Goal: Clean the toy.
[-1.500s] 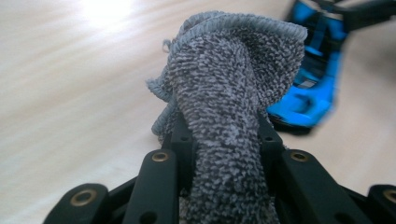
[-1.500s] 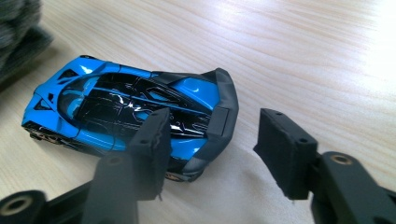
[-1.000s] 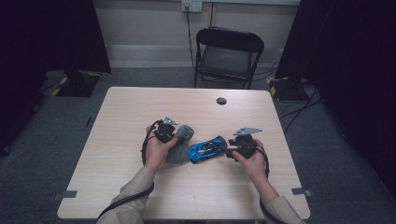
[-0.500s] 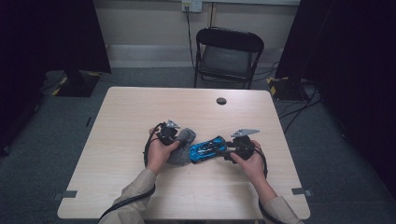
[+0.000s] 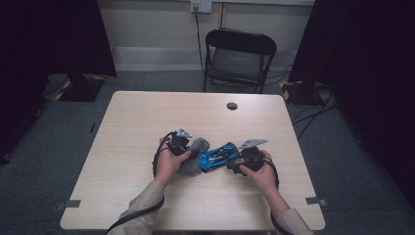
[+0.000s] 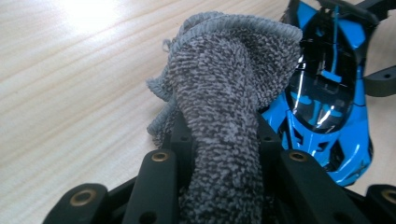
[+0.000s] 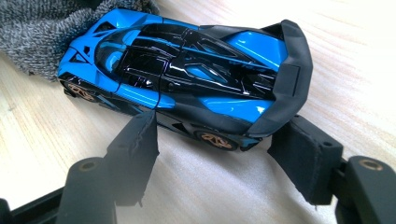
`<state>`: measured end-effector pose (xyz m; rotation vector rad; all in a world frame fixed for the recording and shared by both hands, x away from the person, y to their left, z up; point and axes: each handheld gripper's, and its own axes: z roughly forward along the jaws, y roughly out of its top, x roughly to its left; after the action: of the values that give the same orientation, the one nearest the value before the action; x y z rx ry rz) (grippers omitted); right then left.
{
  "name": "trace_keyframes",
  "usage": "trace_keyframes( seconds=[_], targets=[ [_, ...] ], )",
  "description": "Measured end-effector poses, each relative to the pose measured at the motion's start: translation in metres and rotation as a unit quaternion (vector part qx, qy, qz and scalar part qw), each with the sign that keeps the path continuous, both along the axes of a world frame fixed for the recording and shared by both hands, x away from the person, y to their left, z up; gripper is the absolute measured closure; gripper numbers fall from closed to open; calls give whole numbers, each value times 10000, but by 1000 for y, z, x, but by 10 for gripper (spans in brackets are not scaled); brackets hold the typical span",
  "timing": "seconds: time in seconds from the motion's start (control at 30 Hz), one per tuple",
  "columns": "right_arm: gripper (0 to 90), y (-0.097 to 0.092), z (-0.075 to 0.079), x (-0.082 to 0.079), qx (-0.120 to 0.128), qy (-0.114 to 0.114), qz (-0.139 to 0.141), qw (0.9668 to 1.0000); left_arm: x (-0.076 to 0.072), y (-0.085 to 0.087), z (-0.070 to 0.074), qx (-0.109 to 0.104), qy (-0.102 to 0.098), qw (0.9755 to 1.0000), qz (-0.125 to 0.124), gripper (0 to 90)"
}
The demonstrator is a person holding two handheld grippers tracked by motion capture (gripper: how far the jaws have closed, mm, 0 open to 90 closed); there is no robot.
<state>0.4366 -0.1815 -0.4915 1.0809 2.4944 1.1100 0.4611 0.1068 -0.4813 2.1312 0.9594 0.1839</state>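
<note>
The left gripper [image 6: 219, 186] has its jaws clamped on a grey cloth [image 6: 229, 93] draped against the blue toy car [image 7: 187, 70]; the right gripper [image 7: 219, 168], jaws just opening, stands apart behind the car's tail on the tabletop [image 5: 147, 117]

A pale wooden table [image 5: 147, 127] is standing on a grey carpet [image 5: 58, 142], its top showing a light grain. A small round black cap [image 5: 232, 105] is sitting in the tabletop near the far edge, well apart from everything else on it. Beyond that edge a black folding chair [image 5: 240, 58] is facing the table, its seat dark grey. A white socket [image 5: 201, 5] is showing on the cream wall [image 5: 147, 24] behind, with a cable [image 5: 197, 29] hanging down from it. Black curtains [image 5: 49, 39] are hanging at both sides. Tape strips [image 5: 73, 203] are lying on the carpet beside the table's near corners.
</note>
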Motion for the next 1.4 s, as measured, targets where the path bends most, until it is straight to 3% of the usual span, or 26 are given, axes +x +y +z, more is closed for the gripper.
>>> trace_keyframes(
  seconds=[0.23,0.47,0.57,0.77,0.83,0.97,1.17,1.3,1.4],
  targets=[
    [371,0,1,-4,-134,-15,47,9999,-10,2,0,-152,94,9998,-32,697],
    [382,-2,2,-10,-54,-83,79,9999,-27,-2,6,-79,129,9997,-213,698],
    [368,0,5,-9,-106,-83,112,9998,-27,-3,9,-4,119,9998,-126,697],
    [341,-3,5,-8,-78,-91,96,9999,-5,-3,25,49,-14,9999,122,696],
    [339,-5,5,-8,-49,-78,99,9999,7,-6,30,-39,-88,9999,143,695],
    [337,-8,3,-8,-92,-82,120,9999,28,-20,36,114,-157,9998,95,695],
    [334,-12,1,-6,6,-43,76,10000,48,-46,18,207,-83,9997,-45,691],
    [337,-9,1,-7,57,-53,100,9999,50,-60,4,361,-67,9989,-295,686],
    [329,-6,1,-7,34,-92,117,9999,47,-63,5,362,-123,9980,-499,686]
  ],
)
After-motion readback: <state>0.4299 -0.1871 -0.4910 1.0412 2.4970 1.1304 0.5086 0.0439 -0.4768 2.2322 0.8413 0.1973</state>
